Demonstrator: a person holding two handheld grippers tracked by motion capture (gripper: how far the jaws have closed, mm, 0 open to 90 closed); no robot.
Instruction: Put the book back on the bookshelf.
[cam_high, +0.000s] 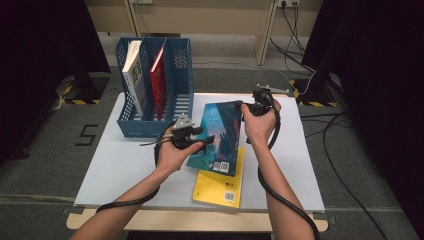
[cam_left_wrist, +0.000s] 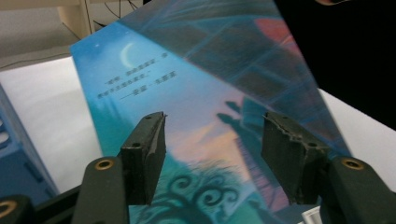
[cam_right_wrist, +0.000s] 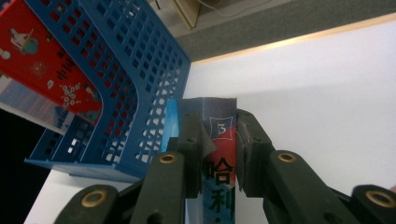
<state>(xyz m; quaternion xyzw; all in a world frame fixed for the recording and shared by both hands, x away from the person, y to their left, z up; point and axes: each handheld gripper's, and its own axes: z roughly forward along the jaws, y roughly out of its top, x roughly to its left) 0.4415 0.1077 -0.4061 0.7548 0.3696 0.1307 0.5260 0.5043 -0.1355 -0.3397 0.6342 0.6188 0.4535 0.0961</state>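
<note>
We see the right hand-held gripper (cam_high: 248, 107) clamped on the spine of a blue-covered book (cam_high: 222, 135); in the right gripper view its two black jaws press the spine (cam_right_wrist: 222, 140) from both sides, just below a small boxed number. The book is lifted at its far end and tilted, its near end resting over a yellow book (cam_high: 220, 185) that lies flat on the white counter (cam_high: 125, 165) toward 6 o'clock.

The left hand-held gripper (cam_high: 207, 138) sits at the book's 9 o'clock edge. In the left gripper view its jaws stand apart with the back cover (cam_left_wrist: 196, 102) lying beyond and between them, and the pads (cam_left_wrist: 149, 140) do not press on it: this hand-held gripper is open. We can't tell from the high view whether its tips touch the cover.

At 10 o'clock from the blue-covered book stands a blue perforated file rack (cam_high: 175, 90) with three upright compartments. A white-covered book (cam_high: 132, 75) leans in its left compartment, and a red book (cam_high: 159, 80) stands in the middle one. The right compartment faces the lifted book. In the right gripper view the rack's mesh wall (cam_right_wrist: 140, 93) is close beside the held spine, with the red book's cover (cam_right_wrist: 46, 65) behind the mesh.
</note>
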